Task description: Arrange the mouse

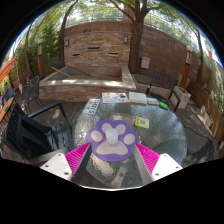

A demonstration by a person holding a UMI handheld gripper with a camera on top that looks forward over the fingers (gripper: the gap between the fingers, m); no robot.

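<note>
The gripper (112,158) is hovering low in the frame with its pink-padded fingers (76,159) spread apart, gripping nothing. Just ahead of them, at lower centre, a purple paw-shaped pad (113,139) is lying flat on a round glass table (165,135); whether this is the mouse or a mat for it cannot be told. Papers (116,98) are sitting along the table's far edge, a black chair (38,128) is standing at left, and a brick wall (98,45) is filling the upper centre.
</note>
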